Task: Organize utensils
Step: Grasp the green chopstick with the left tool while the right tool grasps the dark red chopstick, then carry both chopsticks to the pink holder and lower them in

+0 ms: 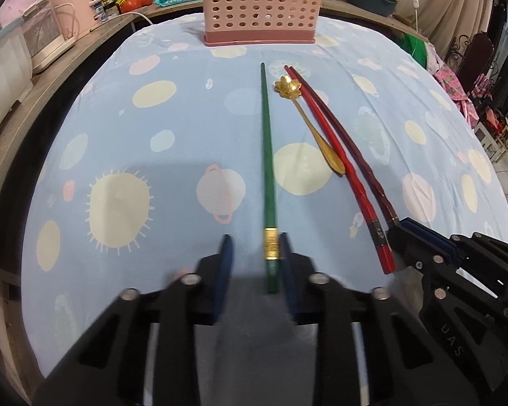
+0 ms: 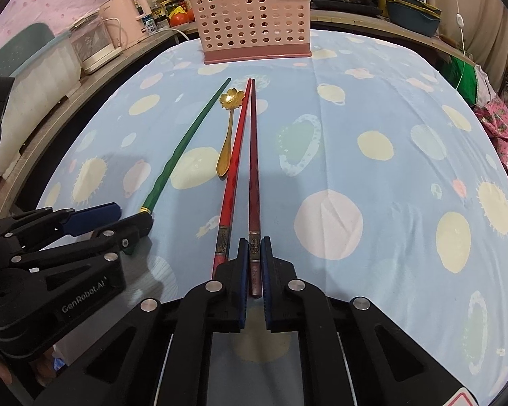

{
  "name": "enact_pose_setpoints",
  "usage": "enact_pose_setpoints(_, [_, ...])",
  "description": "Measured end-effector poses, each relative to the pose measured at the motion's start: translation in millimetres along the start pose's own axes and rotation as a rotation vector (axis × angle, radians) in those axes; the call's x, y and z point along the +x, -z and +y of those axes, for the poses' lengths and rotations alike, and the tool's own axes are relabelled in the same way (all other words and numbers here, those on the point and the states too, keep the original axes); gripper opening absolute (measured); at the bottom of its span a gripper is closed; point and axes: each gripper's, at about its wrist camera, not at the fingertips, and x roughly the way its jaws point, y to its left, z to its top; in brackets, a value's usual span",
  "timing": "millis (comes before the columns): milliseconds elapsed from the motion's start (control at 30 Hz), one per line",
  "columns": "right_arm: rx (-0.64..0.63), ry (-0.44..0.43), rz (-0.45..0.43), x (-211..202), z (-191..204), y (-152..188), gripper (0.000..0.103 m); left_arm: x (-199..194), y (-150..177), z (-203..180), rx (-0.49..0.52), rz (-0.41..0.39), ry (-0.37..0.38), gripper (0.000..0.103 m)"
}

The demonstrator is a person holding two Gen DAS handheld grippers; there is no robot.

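both grippers down on chopstick butts, holder dead ahead

left gripper (image 1: 255, 264) straddling the butt of the green stick (image 1: 267, 155), right at the gold band. jaws part open and motion-blurred; right pad looks to be touching the stick, left pad clearly off it with a gap, so no firm grip readable yet.

right gripper (image 2: 254, 264) closed snugly on the butt of the dark stick (image 2: 254, 169), pads pressing both sides just behind the band. red stick (image 2: 232, 176) lying just beside it to the left, butt end alongside the left finger, not held. gold spoon (image 2: 227, 135) resting between green and red, flower end pointing away, touching or nearly touching the red one.

all sticks flat on the blue cloth (image 2: 355, 118), long axes running away from the grippers toward the pink holder (image 2: 250, 23), tips pointing at it. holder standing at the far edge of the cloth, well apart from the tips, roughly centred between the two hands, neither clearly nearer.

likely step: grasp and lift. getting a stick into the holder probably calls for lifting by the butt, carrying straight forward along its own axis, then tipping upright over the openings. risk: a long stick pinched only at the end swinging or slipping.
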Motion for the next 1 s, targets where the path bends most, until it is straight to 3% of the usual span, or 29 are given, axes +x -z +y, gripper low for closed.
enact_pose_setpoints(33, [0.001, 0.0, 0.0, 0.2, 0.3, 0.1, 0.007, 0.0, -0.2, 0.6, -0.005, 0.004, 0.014, 0.008])
enact_pose_setpoints(233, [0.002, -0.004, -0.012, -6.7, -1.0, 0.9, 0.007, -8.3, -4.1, 7.1, -0.045, -0.005, 0.066, 0.007])
enact_pose_setpoints(467, [0.025, -0.016, -0.09, -37.8, -7.5, -11.7, 0.007, -48.5, -21.0, 13.3, -0.075, -0.106, 0.099, 0.007])
enact_pose_setpoints(767, [0.109, -0.09, -0.249, -94.5, -26.1, -69.9, 0.007, -101.7, -76.3, 28.7, -0.112, -0.271, 0.114, 0.007])
enact_pose_setpoints(1000, [0.094, -0.083, -0.38, -123.6, -32.7, -127.5, 0.007, -126.2, -130.9, 36.8, -0.117, -0.386, 0.098, 0.007])
